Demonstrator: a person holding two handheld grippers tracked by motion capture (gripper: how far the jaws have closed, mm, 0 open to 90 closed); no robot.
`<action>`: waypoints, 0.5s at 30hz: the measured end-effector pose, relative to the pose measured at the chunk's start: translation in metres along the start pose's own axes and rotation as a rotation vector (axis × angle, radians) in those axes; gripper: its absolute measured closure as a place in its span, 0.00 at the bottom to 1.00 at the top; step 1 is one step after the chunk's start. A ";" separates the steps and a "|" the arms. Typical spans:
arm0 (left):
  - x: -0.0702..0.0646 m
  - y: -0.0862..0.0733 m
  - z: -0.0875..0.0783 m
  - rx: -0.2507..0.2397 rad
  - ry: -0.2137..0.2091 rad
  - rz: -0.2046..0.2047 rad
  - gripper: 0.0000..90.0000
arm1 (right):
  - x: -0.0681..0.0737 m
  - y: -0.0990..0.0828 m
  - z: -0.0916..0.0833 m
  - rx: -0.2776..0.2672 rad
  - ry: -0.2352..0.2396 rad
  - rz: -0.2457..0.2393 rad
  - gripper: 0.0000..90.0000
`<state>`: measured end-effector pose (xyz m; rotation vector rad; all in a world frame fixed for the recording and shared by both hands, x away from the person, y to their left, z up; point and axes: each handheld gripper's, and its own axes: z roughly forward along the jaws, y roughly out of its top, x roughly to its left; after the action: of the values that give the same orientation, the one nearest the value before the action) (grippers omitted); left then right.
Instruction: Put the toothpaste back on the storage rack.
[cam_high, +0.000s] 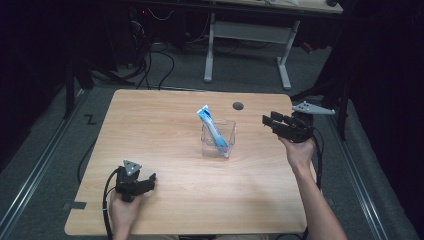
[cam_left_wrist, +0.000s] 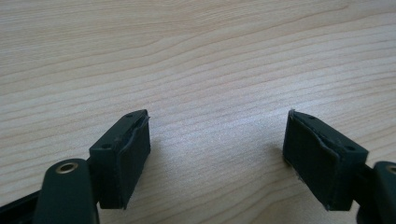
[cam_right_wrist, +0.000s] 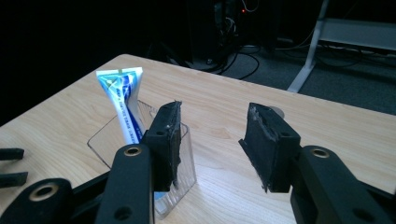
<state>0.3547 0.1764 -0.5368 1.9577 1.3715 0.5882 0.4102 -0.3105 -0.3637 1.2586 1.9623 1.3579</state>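
A dim room with dark floor, trailing cables and a white-legged desk at the back surrounds the light wooden tabletop (cam_high: 165, 200), which carries a clear square plastic container (cam_high: 218, 139) near its middle. A blue-and-white toothpaste tube (cam_high: 212, 126) stands tilted inside that container, its crimped flat end leaning out over the far-left rim and its lower end at the near-right corner. By the look of it the placing step is finished – the tube rests in the container on its own, with nothing gripping it. The right gripper (cam_high: 272, 121) is held well above the tabletop to the right of the container, clearly apart from it, level and aimed leftward toward the tube; its fingers (cam_right_wrist: 168, 140) are released, standing apart with nothing between them. The right forearm reaches up from the near right edge, wrist raised. The left gripper (cam_high: 142, 181) rests low at the near left of the tabletop, its fingers (cam_left_wrist: 126, 156) spread wide over bare wood – empty as well. If anything remains, I judge it calls only for bringing the right hand back to rest, keeping clear of the tube's leaning top so the container is not tipped.
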 end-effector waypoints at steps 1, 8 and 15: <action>0.000 0.000 0.000 0.000 0.000 0.000 0.26 | -0.002 -0.002 -0.001 -0.003 0.000 0.001 0.61; 0.000 0.000 0.000 -0.001 0.004 -0.005 0.26 | -0.012 -0.018 -0.012 -0.023 -0.006 0.019 0.61; 0.000 0.000 0.000 -0.001 0.006 -0.008 0.26 | -0.022 -0.027 -0.031 -0.038 -0.026 0.037 0.61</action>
<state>0.3549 0.1763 -0.5369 1.9498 1.3821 0.5912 0.3860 -0.3479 -0.3780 1.2946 1.8954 1.3836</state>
